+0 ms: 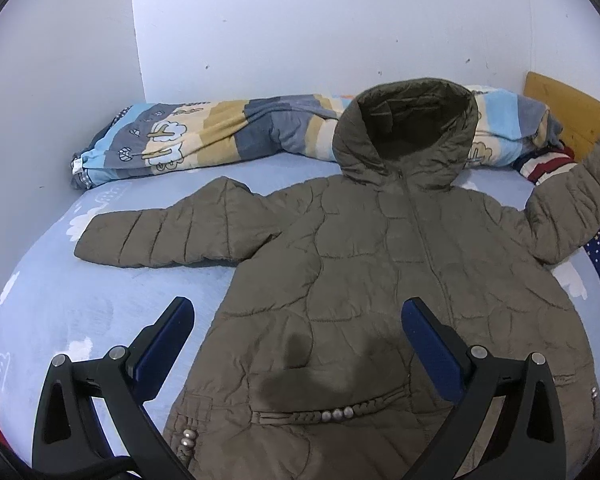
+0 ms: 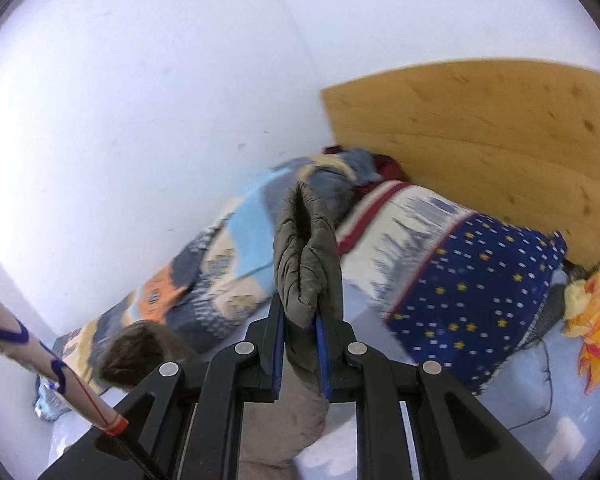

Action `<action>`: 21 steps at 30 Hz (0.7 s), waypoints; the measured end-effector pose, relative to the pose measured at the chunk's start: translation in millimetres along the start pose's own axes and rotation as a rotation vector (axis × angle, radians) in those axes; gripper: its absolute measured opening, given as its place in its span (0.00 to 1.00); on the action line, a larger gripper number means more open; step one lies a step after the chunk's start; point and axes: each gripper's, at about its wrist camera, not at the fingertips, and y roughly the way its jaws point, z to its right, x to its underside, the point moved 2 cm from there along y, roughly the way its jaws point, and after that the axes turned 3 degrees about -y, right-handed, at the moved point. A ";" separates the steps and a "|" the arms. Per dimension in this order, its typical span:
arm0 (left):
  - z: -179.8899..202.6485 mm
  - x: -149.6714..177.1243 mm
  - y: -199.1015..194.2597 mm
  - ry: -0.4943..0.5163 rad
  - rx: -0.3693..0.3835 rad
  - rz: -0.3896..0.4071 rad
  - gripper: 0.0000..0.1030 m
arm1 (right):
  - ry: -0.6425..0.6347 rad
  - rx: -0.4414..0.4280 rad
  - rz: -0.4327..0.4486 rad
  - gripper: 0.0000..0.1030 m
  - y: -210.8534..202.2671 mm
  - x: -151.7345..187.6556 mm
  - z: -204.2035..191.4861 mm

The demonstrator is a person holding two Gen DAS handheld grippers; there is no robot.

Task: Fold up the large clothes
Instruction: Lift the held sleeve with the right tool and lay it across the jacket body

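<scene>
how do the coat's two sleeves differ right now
The left sleeve lies flat on the bed sheet, stretched out sideways; the right sleeve is lifted off the bed, angling upward. Nothing grips the left sleeve, and the left gripper hovers open over the coat's hem; the right sleeve's cuff is pinched in the right gripper, jaws shut. Both are the same olive quilted fabric.

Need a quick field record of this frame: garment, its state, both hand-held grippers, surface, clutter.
garment: olive quilted hooded jacket, front up, zipped
layout: spread flat on bed, hood toward wall, one sleeve lying out flat
other sleeve: cuff lifted off the bed
left hand-held gripper: open, above the jacket's lower part, holding nothing
right hand-held gripper: shut on cuff
surface: light blue bedsheet
clutter: rolled patterned blanket by wall, star-print pillow, wooden headboard
</scene>
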 end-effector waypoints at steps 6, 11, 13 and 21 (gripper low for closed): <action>-1.5 -1.2 -7.6 -0.007 0.010 0.011 1.00 | -0.066 -0.116 -0.012 0.14 -15.6 10.1 -85.2; -4.1 -2.0 -10.8 -0.007 0.008 0.018 1.00 | -0.142 -0.206 -0.051 0.14 -12.2 34.3 -151.2; -5.7 -1.8 -9.8 -0.012 0.008 0.013 1.00 | -0.173 -0.234 -0.066 0.14 -8.9 45.8 -175.1; -13.8 -1.8 -7.2 -0.034 -0.005 0.003 1.00 | -0.222 -0.348 -0.176 0.14 17.6 101.0 -240.3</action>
